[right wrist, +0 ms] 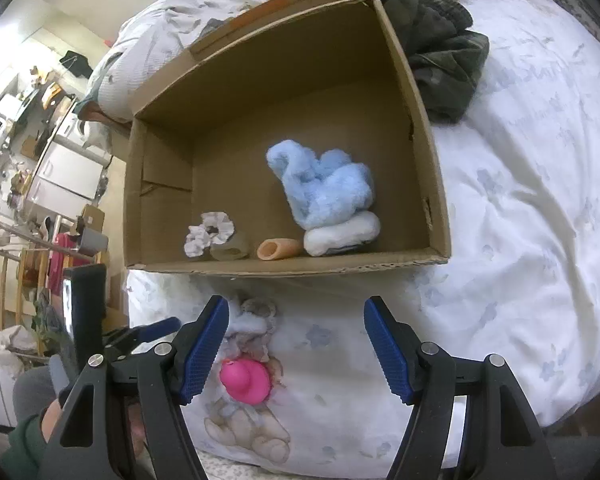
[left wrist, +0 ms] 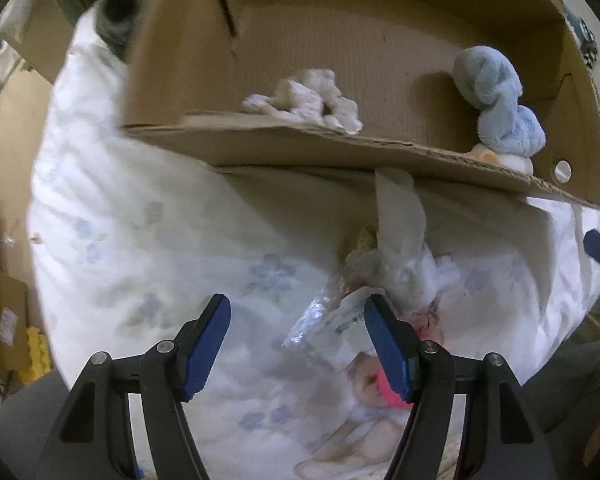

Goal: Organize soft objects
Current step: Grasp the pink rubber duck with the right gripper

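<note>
Both wrist views look down, sharing the cardboard box (left wrist: 340,148) (right wrist: 284,268).

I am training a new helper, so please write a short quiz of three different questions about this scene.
1. True or false: the light blue plush lies inside the cardboard box.
2. Which thing lies on the bed cover between the right gripper fingers in its own view? A) pink toy B) scrunchie C) dark garment
3. Fill in: the left gripper is ____ and holds nothing.

Key: 1 true; 2 A; 3 open.
</note>
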`<state>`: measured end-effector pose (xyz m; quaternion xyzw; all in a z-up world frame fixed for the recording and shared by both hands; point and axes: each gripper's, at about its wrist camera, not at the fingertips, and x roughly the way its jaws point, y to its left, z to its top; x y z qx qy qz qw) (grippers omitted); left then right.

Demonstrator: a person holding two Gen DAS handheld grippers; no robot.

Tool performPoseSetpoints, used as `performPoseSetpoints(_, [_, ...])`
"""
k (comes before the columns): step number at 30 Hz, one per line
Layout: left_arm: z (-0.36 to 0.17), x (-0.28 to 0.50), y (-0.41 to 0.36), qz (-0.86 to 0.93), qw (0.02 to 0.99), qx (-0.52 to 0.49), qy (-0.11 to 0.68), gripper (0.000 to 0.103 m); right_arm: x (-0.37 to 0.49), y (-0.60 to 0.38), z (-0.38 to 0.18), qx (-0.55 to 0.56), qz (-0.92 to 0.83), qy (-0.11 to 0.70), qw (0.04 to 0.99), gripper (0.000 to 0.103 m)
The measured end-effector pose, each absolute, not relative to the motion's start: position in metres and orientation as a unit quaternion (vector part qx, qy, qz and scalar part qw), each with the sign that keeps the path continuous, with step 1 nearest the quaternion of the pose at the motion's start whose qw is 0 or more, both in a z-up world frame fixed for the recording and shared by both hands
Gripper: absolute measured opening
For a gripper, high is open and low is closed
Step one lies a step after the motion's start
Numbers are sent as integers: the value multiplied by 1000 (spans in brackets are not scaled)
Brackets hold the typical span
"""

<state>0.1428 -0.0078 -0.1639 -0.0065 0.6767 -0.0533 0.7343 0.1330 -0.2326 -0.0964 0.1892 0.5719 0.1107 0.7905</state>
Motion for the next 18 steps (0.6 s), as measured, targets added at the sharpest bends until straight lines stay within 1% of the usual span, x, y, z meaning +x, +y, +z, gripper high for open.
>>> performPoseSetpoints(3, [-170, 144, -12, -54, 728, -19, 683, 67, 135, -235, -101, 189, 105, 579, 786, 74])
performPoseSetpoints(5, [-170, 144, -13, -54, 726, -27, 685, 64, 136, -236, -103, 190, 104, 582, 784, 74])
performPoseSetpoints(7, [-170, 143, -15, -67, 720, -43, 689, 42, 138, -235, -104, 189, 104, 584, 783, 74])
performPoseSetpoints(8, [-169, 142, -14, -76, 717, -51, 692, 37, 138, -234, -105, 187, 105, 585, 782, 74])
performPoseSetpoints(9, [-168, 142, -16, -84, 714, -55, 693, 26, 139, -233, -105, 186, 105, 586, 782, 74])
performPoseSetpoints(10, [-167, 140, -18, -96, 711, -57, 694, 19, 140, -231, -106, 183, 105, 587, 781, 74])
performPoseSetpoints(11, [-166, 139, -21, -100, 711, -52, 694, 19, 140, -230, -107, 181, 106, 589, 781, 74])
performPoseSetpoints(12, [-165, 137, -22, -104, 710, -47, 695, 15, 140, -229, -107, 179, 106, 590, 780, 74])
performPoseSetpoints(13, [-164, 135, -23, -106, 710, -45, 695, 9, 140, -228, -108, 177, 106, 591, 780, 74])
performPoseSetpoints(14, [-162, 134, -20, -104, 711, -48, 694, 7, 140, -226, -108, 174, 107, 592, 779, 74])
performPoseSetpoints(18, [-144, 130, 0, -91, 721, -63, 684, 4, 139, -221, -111, 167, 113, 599, 775, 74])
